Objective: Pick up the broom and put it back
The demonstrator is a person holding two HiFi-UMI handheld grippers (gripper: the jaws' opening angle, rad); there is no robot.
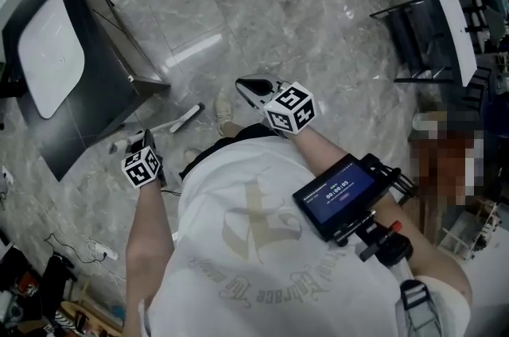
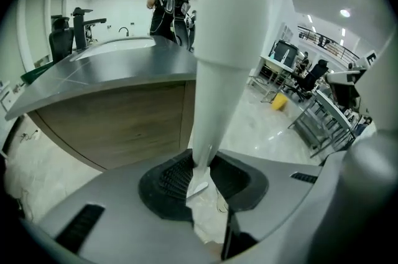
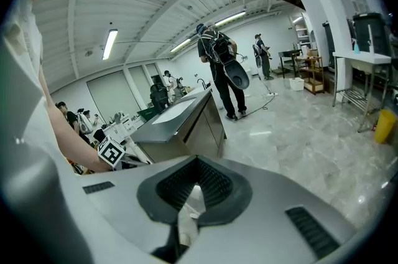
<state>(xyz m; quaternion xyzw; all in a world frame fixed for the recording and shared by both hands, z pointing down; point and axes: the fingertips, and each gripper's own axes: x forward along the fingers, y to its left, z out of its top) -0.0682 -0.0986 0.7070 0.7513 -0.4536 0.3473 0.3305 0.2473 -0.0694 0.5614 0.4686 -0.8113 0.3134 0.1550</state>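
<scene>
The left gripper (image 2: 202, 164) has its fingers clenched on the white tapered plastic broom handle (image 2: 229, 38), which rises before the dark grey bench (image 2: 118, 73) at left. The right gripper (image 3: 196, 179) has its fingers pressed together, empty.

Screen (image 1: 340, 192), lower right of the head view: white timer digits on blue, apparently 00:00:05; the smaller lines are too blurred to read.
White shirt (image 1: 254, 248), bottom centre: curved lettering beneath an emblem, illegible.
</scene>
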